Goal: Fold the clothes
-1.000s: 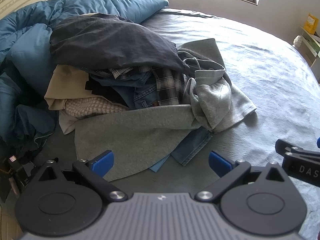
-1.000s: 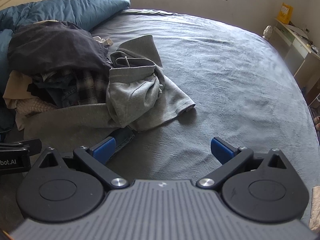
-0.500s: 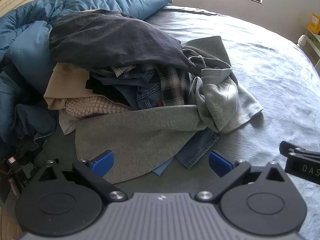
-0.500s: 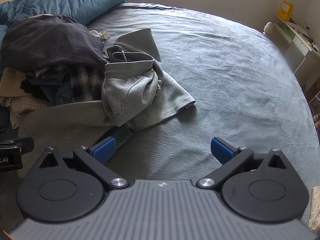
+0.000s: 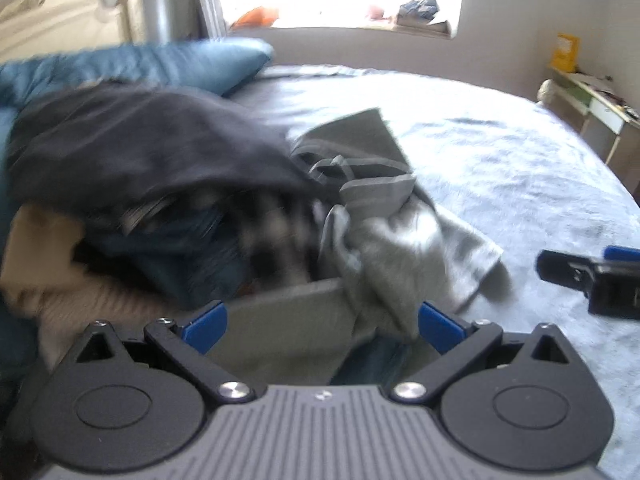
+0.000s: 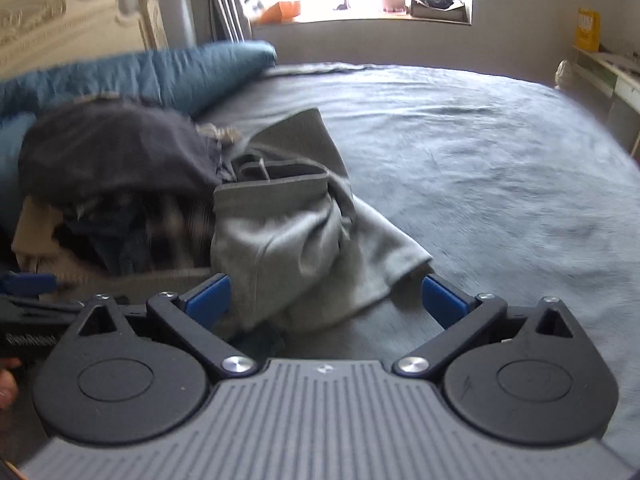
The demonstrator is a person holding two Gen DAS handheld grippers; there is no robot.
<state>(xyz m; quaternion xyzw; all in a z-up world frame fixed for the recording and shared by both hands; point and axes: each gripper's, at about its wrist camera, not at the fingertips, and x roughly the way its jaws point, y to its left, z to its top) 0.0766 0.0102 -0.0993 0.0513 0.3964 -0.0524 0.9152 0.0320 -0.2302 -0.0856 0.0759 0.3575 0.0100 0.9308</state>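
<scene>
Although blur smeared both views, the grey sweatshirt (image 6: 280,240) lay bunched at the pile's (image 5: 132,184) near edge, on the grey bedsheet (image 6: 500,168). The left gripper (image 5: 320,320) and right gripper (image 6: 326,296) hung just short of it, jaws spread wide and empty. It looked soft, limp and fairly light; the ribbed hem (image 6: 272,184) atop the bunch seemed the firmest hold.

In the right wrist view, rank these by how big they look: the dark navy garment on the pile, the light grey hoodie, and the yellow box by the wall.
1. Light grey hoodie and dark navy garment: they look alike in size, and the hoodie lies nearer the camera, so I won't rank them.
2. Yellow box: clearly smallest, though also farthest away.
</scene>
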